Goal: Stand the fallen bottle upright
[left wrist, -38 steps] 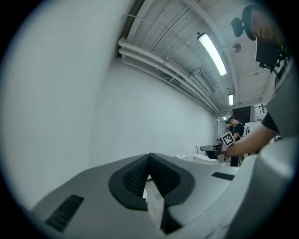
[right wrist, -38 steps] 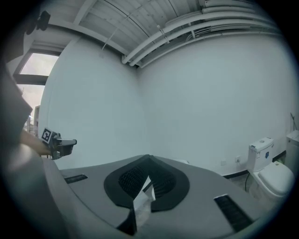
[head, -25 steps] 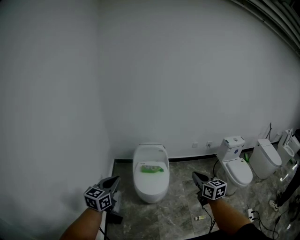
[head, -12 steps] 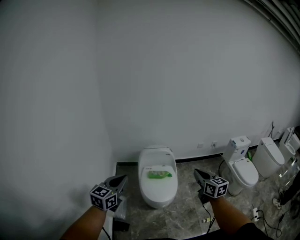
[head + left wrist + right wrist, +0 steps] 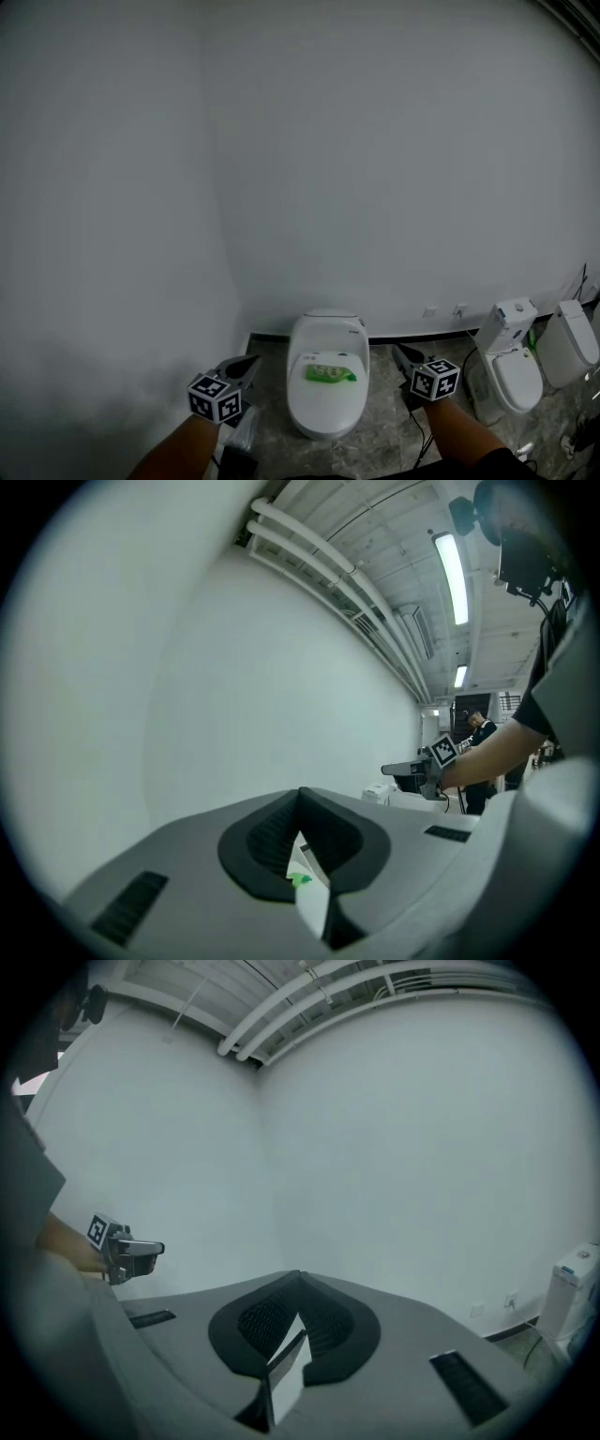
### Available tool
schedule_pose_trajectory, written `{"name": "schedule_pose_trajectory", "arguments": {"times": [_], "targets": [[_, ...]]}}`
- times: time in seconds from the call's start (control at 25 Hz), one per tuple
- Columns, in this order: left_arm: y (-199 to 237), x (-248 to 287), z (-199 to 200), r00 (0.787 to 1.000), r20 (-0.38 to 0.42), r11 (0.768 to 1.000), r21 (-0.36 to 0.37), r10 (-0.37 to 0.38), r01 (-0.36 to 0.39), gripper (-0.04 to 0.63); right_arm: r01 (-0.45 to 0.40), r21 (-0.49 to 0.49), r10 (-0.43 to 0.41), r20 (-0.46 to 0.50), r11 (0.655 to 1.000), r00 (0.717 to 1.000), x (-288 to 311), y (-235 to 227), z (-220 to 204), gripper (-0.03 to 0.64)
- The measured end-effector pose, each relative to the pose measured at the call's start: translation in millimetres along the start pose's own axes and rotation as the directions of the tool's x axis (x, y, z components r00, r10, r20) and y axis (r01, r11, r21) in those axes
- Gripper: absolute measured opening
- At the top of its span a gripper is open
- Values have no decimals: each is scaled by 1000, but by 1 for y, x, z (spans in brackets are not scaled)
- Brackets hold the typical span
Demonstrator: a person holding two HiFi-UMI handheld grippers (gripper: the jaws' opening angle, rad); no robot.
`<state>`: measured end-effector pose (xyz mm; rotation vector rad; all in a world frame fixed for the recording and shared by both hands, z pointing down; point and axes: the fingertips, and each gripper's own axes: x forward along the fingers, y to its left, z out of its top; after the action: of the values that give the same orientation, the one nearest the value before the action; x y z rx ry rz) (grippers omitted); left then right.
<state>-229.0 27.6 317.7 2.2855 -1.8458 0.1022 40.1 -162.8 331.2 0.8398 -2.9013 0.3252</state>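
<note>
A green bottle [image 5: 330, 374], apparently on its side, lies on the white toilet lid [image 5: 323, 409].

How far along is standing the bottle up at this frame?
Nothing done yet: the green bottle lies on its side on the toilet lid. In hand: nothing; left gripper and right gripper are shut and empty. Left: reach, grasp, stand it upright.

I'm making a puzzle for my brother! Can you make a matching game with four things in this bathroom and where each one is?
Things:
1. green bottle
2. left gripper
3. right gripper
4. toilet with a tank

Places:
a. far to the right, by the wall
b. left of the near toilet, jaws shut
c. lying on top of the near toilet
d. right of the near toilet, jaws shut

Pairs: 1-c, 2-b, 3-d, 4-a
</note>
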Motion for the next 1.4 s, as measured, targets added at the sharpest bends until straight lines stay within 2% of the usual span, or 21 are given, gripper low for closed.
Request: {"name": "schedule_pose_trajectory", "arguments": {"times": [0.2, 0.36, 0.56, 0.68, 0.8, 0.92, 1.04, 1.16, 1.4], "targets": [[9, 86, 33, 999, -19, 999, -28, 45, -45, 21, -68, -19, 67, -22, 998, 997, 56, -68, 39, 0], [27, 159, 27, 999, -48, 1000, -8, 24, -24, 21, -78, -18, 77, -35, 997, 996, 105, -120, 38, 0], [51, 193, 31, 998, -67, 1000, -12, 16, -17, 21, -69, -19, 68, -48, 997, 997, 134, -138, 35, 0], [76, 200, 46, 997, -76, 1000, -1, -9, 9, 21, -56, -13, 55, -54, 998, 997, 156, -128, 48, 0], [110, 203, 67, 995, -87, 999, 7, -44, 45, 21, -27, -15, 26, -61, 1000, 998, 183, -111, 69, 0], [160, 218, 67, 987, -125, 995, 16, -98, 100, 21, 15, 15, -14, -65, 1000, 998, 228, -99, 76, 0], [219, 262, 42, 974, -154, 985, 18, -165, 169, 21, 74, 44, -72, -46, 996, 996, 290, -115, 62, 0], [261, 313, -1, 959, -192, 977, 6, -206, 211, 21, 135, 66, -131, -63, 989, 989, 337, -147, 26, 0], [293, 400, -87, 943, -277, 982, -37, -187, 184, 21, 164, 100, -149, -137, 981, 979, 391, -233, -71, 0]]}}
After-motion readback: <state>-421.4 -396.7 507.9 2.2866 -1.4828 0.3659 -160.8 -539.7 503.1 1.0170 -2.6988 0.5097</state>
